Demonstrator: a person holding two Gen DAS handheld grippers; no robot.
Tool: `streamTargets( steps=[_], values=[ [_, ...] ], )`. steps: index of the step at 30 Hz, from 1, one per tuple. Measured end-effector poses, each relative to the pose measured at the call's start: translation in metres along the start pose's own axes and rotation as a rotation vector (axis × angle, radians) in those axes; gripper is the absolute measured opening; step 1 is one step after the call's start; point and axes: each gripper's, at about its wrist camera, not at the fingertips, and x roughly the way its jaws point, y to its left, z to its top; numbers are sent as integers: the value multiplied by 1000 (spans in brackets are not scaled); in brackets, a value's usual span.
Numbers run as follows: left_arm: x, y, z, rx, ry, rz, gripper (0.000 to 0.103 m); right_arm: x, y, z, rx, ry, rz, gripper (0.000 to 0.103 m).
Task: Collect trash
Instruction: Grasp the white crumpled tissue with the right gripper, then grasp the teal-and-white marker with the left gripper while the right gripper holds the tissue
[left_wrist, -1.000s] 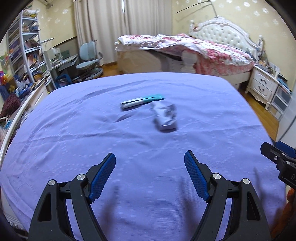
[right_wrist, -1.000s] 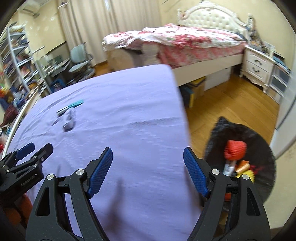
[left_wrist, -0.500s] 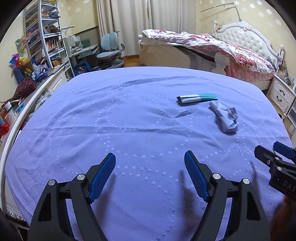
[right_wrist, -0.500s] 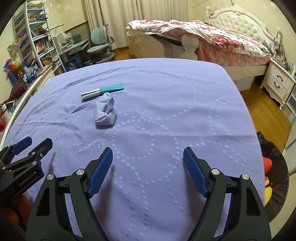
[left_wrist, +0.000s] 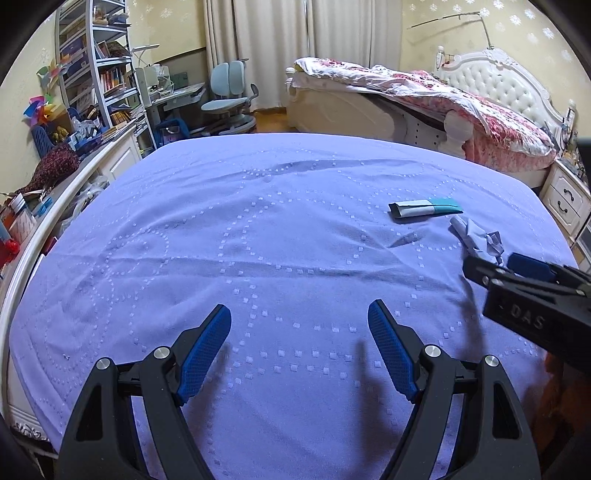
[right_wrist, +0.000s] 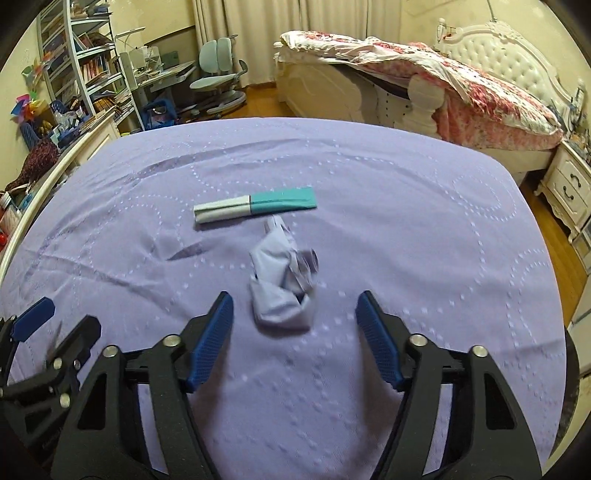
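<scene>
Two pieces of trash lie on the purple-covered surface (right_wrist: 406, 221): a crumpled pale tissue (right_wrist: 284, 284) and, just beyond it on the far side, a flat white-and-teal wrapper (right_wrist: 255, 205) lying crosswise, close to the tissue but whether they touch cannot be told. The right hand-held gripper (right_wrist: 294, 332) hangs low over the cloth with its blue-padded fingers (right_wrist: 212, 336) spread wide apart, the near end of the tissue sitting between the tips, neither pad touching it. The left hand-held gripper (left_wrist: 299, 347) is off to the left over bare cloth, well apart from both pieces, its fingers equally spread and holding nothing. Beyond the surface stand a bed (right_wrist: 461, 81) with a floral quilt at far right, a pale blue chair (right_wrist: 218, 74) by the curtains, and bookshelves (right_wrist: 85, 74) at far left.
</scene>
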Motion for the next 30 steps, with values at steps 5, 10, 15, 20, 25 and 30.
streamTargets(
  steps=[5,10,15,20,25,30],
  values=[
    [6,-8,8,31,-4,-9,77,5,4,6,-24,-4,-17,37],
    [13,-21,16,72,-13,-18,77,3,-15,5,-18,-13,-38,36],
    [20,-39,26,116,-21,-37,77,-3,-51,3,47,-16,-84,36],
    [29,-55,35,164,-27,-54,77,-7,-85,3,102,-21,-97,35],
    [43,-64,50,185,-19,-67,77,-6,-102,4,132,-27,-78,35],
    [53,-73,60,214,-14,-73,77,-4,-107,7,137,-31,-66,36]
  ],
)
